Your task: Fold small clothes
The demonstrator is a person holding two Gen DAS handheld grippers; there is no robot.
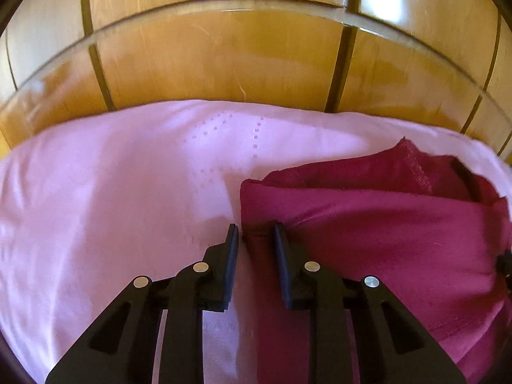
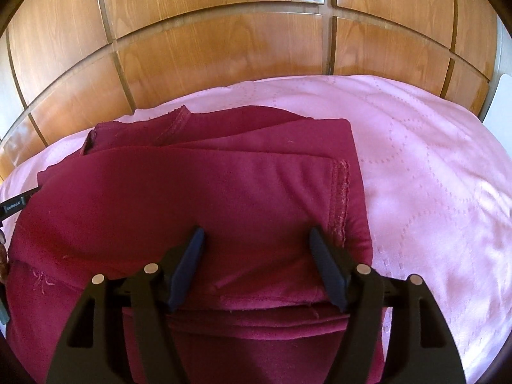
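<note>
A dark red garment [image 2: 224,198] lies folded in layers on a pink bedspread [image 2: 432,176]. In the left wrist view the garment [image 1: 384,224] fills the right side. My left gripper [image 1: 255,228] is partly open at the garment's left edge, with a fold of red cloth between its fingers; no clear pinch shows. My right gripper [image 2: 256,233] is wide open over the garment's near part, its fingers resting on or just above the top layer. A stitched hem [image 2: 340,198] runs along the garment's right side.
A wooden panelled wardrobe [image 2: 224,48] stands behind the bed. The pink bedspread [image 1: 112,192] stretches bare to the left in the left wrist view. The edge of the left gripper's body [image 2: 12,206] shows at the far left of the right wrist view.
</note>
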